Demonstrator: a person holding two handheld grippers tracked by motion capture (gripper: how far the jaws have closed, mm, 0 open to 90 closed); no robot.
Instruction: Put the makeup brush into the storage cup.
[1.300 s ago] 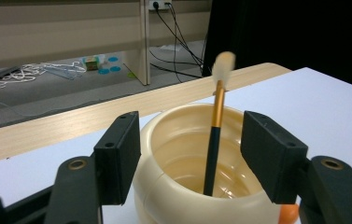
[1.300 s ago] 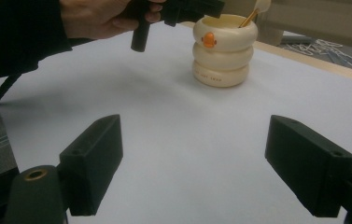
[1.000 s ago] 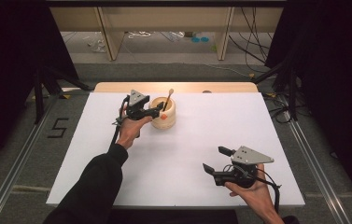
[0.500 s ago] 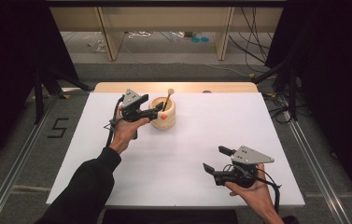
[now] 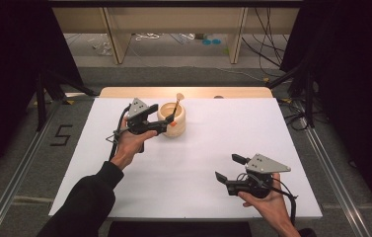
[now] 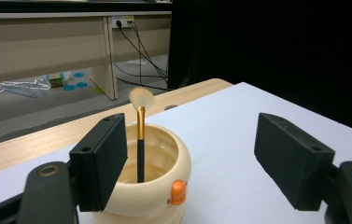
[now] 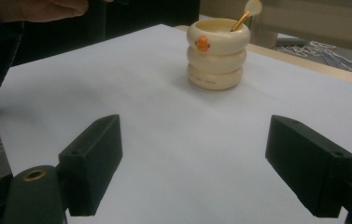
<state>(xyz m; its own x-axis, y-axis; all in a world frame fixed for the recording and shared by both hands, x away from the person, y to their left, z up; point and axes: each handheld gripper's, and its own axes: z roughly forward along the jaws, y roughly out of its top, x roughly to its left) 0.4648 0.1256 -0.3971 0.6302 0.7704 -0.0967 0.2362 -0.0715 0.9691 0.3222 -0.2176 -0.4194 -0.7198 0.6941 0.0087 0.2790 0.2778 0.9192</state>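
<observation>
A cream duck-shaped cup [image 5: 173, 123] with an orange beak stands on the far part of the white table [image 5: 213, 143]. A brush [image 5: 176, 104] with a black and gold handle and pale bristles leans in it. My left gripper [image 5: 166, 125] is open just left of the cup, its jaws level with the cup's side and holding nothing. In the left gripper view the cup [image 6: 157, 186] and brush [image 6: 140, 140] sit behind the left jaw of the gripper [image 6: 190, 140]. My right gripper [image 5: 227, 167] is open and empty near the front right. From the right gripper [image 7: 194, 140], the cup [image 7: 217, 56] is far ahead.
A wooden strip [image 5: 124, 92] borders the table's far edge. Beyond it are shelf legs, cables and small items on the floor. A "5" mark [image 5: 61, 134] lies on the floor at the left. The person's left hand [image 7: 38, 8] shows at the top left of the right gripper view.
My left gripper has shifted slightly to the left beside the cup, still open. The right gripper has not moved.
</observation>
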